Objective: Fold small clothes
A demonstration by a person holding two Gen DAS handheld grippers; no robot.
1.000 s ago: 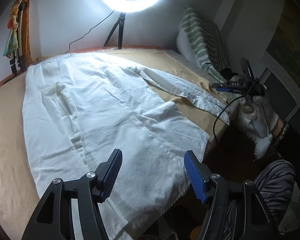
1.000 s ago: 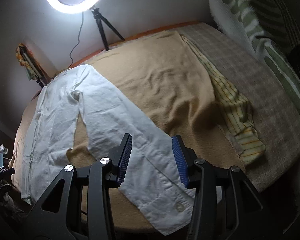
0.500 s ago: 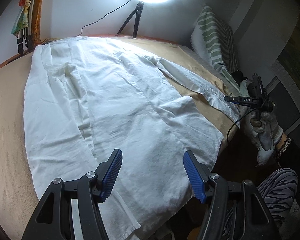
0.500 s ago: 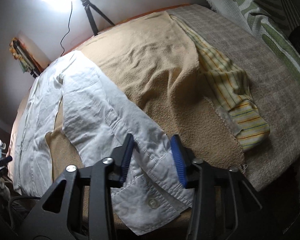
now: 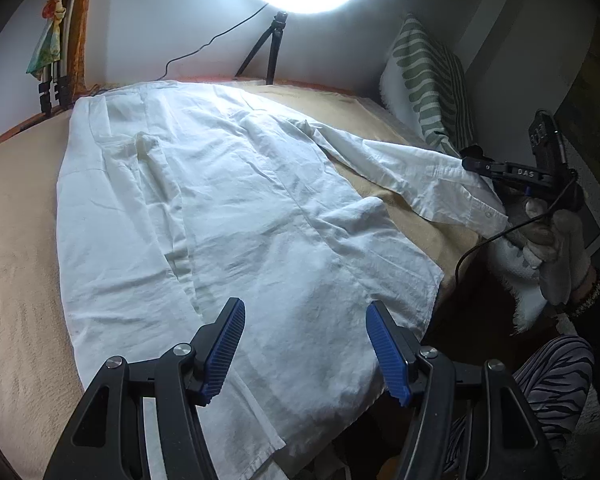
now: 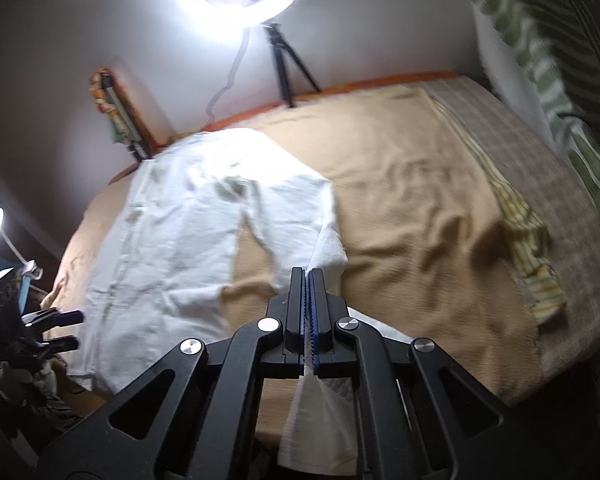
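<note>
Tan bedspread [image 5: 16, 240], white shirt [image 5: 220, 208] spread flat: right gripper [image 6: 309, 280] clamped on sleeve cuff [image 5: 460, 188], left gripper [image 5: 304, 344] wide, empty; next, probably carry sleeve across body.

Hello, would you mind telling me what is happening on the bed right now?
A person is folding a white shirt spread on a tan blanket. The right gripper is shut on the shirt's sleeve near the cuff. The left gripper hovers open over the shirt's hem, holding nothing.
</note>
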